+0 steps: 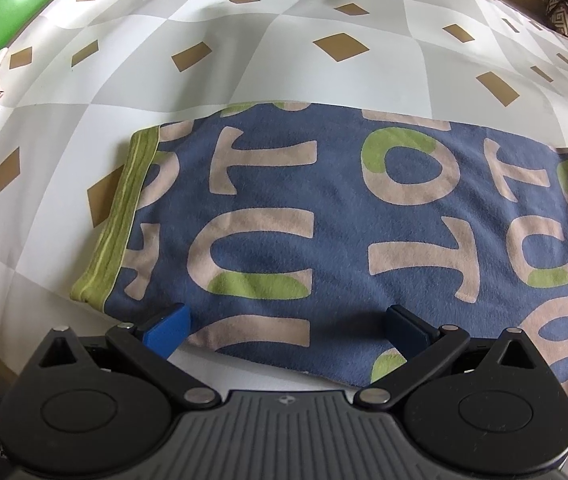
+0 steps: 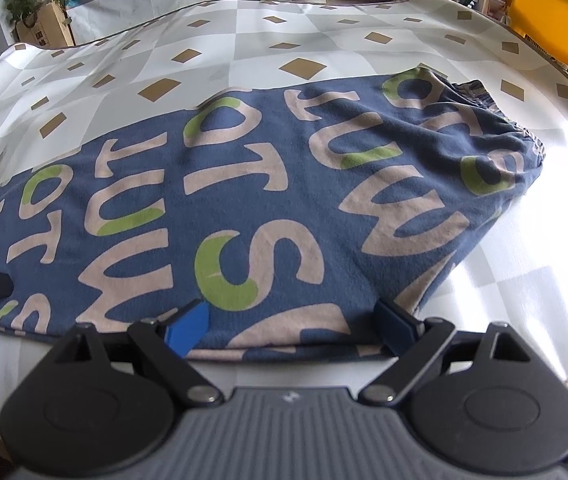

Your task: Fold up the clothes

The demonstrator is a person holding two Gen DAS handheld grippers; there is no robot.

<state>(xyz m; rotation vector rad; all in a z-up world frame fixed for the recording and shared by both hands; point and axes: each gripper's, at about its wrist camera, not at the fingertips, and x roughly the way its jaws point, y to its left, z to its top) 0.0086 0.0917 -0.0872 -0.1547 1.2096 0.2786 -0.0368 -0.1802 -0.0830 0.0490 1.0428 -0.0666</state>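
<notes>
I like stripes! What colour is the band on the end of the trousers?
Green, with thin lighter green stripes. The cuff shows best in the left wrist view.

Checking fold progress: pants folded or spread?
Folded lengthwise: the pants lie as one flat strip, layered edges at the near hem, green cuff at one end.

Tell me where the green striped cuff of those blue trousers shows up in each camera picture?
Left wrist view: the green striped cuff lies at the left end of the blue trousers, left of centre.
Right wrist view: not in it; only the waistband end shows, upper right.
Shared landmark: the checked tablecloth with brown diamonds.
</notes>
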